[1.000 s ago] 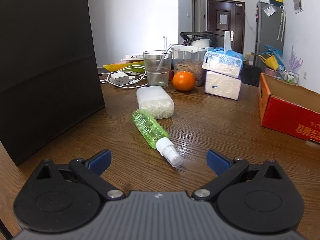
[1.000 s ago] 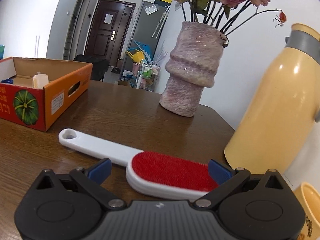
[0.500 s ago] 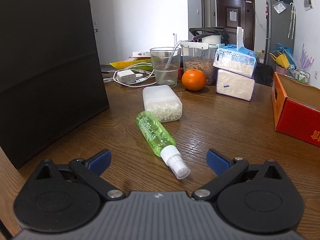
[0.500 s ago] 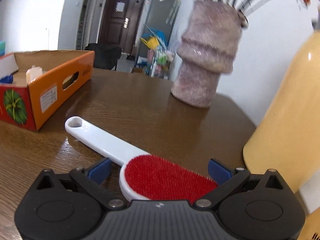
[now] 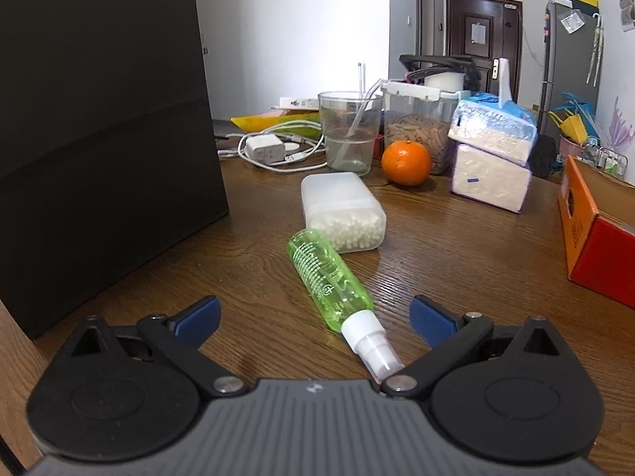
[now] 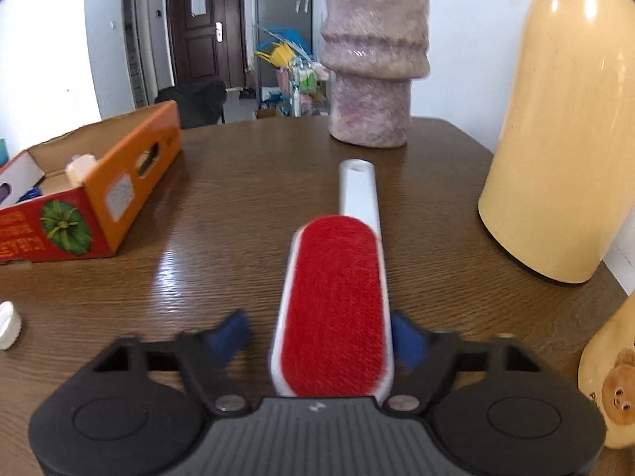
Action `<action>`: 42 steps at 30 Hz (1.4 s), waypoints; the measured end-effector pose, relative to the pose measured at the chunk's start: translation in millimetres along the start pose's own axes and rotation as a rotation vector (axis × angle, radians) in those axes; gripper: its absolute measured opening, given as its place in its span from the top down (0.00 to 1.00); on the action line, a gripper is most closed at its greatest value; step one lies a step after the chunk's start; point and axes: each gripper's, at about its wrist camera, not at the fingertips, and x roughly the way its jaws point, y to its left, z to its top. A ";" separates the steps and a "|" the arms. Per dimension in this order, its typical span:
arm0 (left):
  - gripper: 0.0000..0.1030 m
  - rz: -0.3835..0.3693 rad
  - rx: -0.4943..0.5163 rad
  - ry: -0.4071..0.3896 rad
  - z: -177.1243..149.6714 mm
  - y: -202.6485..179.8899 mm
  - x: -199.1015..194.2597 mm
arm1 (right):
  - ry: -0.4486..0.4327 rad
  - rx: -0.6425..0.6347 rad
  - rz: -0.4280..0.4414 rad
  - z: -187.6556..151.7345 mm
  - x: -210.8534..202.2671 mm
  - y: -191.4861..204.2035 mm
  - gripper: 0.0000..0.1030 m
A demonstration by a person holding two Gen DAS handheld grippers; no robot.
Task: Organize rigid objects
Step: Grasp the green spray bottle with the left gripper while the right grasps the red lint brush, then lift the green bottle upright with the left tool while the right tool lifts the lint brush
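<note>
In the left wrist view, a green spray bottle [image 5: 331, 281] with a white nozzle lies on the wooden table [image 5: 456, 261], nozzle toward my left gripper [image 5: 315, 317], which is open around the nozzle end without touching. A clear box of white beads [image 5: 343, 210] lies just beyond. In the right wrist view, a white lint brush with a red pad [image 6: 335, 309] lies between the fingers of my right gripper [image 6: 321, 335]. Its handle points away. The right finger touches the brush; a gap remains on the left. An open orange cardboard box [image 6: 99, 194] stands at the left.
A black box [image 5: 99, 127] stands at the left. A glass [image 5: 349, 131], an orange [image 5: 405, 162], a charger with cables [image 5: 270, 148], a food jar and tissue packs [image 5: 492, 158] stand behind. A pink vase [image 6: 373, 63], a yellow thermos [image 6: 571, 119] and a white cap [image 6: 8, 325] are near the brush.
My right gripper has swung round the brush so the handle now points straight away, and its jaws have narrowed around the red pad. My left gripper has moved closer to the bottle's nozzle.
</note>
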 end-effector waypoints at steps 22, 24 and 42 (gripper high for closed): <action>0.53 -0.029 0.005 0.104 7.6 9.9 36.9 | -0.092 0.038 -0.059 -44.7 -52.5 53.3 0.45; 0.69 -0.034 0.005 0.099 7.6 11.3 35.2 | -0.092 0.040 -0.060 -47.1 -54.3 55.3 0.45; 0.70 -0.085 0.037 0.033 3.6 8.9 11.1 | -0.157 0.099 -0.043 -65.1 -82.3 57.1 0.45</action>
